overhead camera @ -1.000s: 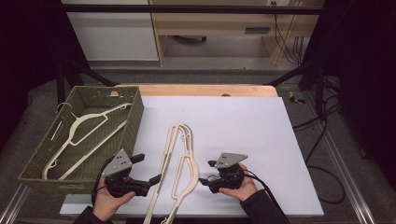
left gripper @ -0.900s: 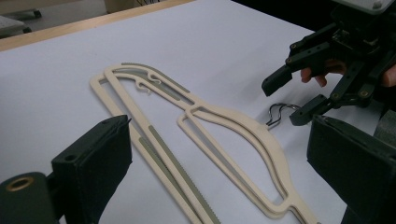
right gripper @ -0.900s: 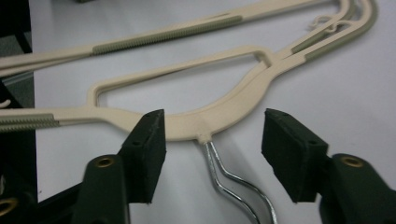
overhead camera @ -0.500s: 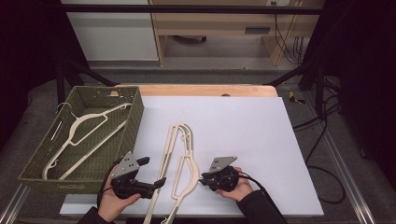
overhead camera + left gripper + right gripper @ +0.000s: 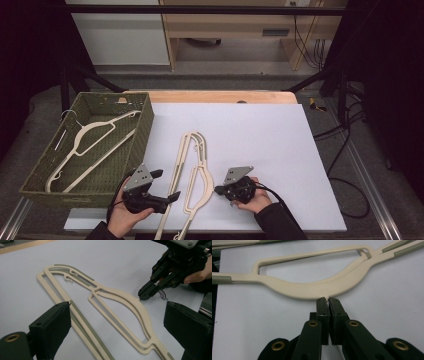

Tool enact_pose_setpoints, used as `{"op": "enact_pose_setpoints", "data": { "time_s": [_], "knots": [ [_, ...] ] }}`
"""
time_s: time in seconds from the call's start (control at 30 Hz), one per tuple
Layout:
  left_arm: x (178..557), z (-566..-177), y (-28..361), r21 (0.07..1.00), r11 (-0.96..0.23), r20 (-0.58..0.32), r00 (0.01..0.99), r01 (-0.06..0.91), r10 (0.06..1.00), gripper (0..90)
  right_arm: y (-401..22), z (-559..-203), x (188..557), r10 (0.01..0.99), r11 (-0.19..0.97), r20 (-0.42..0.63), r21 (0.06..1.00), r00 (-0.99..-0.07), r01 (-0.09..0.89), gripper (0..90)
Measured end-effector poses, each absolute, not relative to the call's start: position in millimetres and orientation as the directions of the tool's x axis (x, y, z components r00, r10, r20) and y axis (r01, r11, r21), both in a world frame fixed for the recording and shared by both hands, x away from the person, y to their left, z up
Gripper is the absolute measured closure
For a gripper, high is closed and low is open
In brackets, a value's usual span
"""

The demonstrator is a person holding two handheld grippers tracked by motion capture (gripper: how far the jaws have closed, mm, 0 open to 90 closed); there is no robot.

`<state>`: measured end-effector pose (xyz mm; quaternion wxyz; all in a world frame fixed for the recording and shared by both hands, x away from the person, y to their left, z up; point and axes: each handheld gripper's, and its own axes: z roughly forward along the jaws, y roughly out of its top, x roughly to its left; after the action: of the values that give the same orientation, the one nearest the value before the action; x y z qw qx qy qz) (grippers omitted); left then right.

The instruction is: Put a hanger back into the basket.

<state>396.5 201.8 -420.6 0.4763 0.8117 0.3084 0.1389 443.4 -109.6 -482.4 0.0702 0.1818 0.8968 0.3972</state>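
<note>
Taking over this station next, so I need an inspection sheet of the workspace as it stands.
Surface: white board, bare apart from the job's things.
Job's things: stacked hangers lying flat on the board; their metal hook points toward the right hand.
Clutter: green basket at left, holding another hanger.
Grippers: left gripper open, jaws either side of the hangers' arm; right gripper has just been closing, now shut on the hook.
Cables: gripper cable; floor cables at right.
Surroundings: wooden furniture behind.
</note>
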Motion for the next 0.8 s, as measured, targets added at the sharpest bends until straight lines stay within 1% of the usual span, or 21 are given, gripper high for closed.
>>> {"op": "enact_pose_setpoints", "data": {
  "time_s": [0.17,0.47,0.57,0.73,0.8],
  "knots": [
    [397.7,-423.6,193.7,0.847,-0.375,-0.071,0.779,0.376,0.623,7.8,-111.3,-479.9,445.5,0.371,0.614,0.034,0.741,-0.928,0.272,88.7],
    [401.3,-433.3,158.4,0.787,-0.481,-0.057,0.822,0.386,0.566,9.5,-112.1,-472.2,445.3,0.365,0.603,0.051,0.748,-0.93,0.278,89.3],
    [403.9,-437.3,146.6,0.768,-0.509,-0.053,0.831,0.388,0.553,11.3,-112.0,-469.2,444.7,0.356,0.614,0.053,0.739,-0.933,0.276,89.4],
    [407.0,-440.7,128.4,0.744,-0.545,-0.051,0.847,0.386,0.53,15.3,-109.2,-458.5,441.5,0.37,0.607,0.061,0.739,-0.927,0.291,89.4],
    [407.9,-441.9,121.0,0.732,-0.564,-0.05,0.855,0.383,0.516,18.5,-108.5,-453.7,440.0,0.371,0.609,0.051,0.741,-0.927,0.284,89.4]
  ]
}}
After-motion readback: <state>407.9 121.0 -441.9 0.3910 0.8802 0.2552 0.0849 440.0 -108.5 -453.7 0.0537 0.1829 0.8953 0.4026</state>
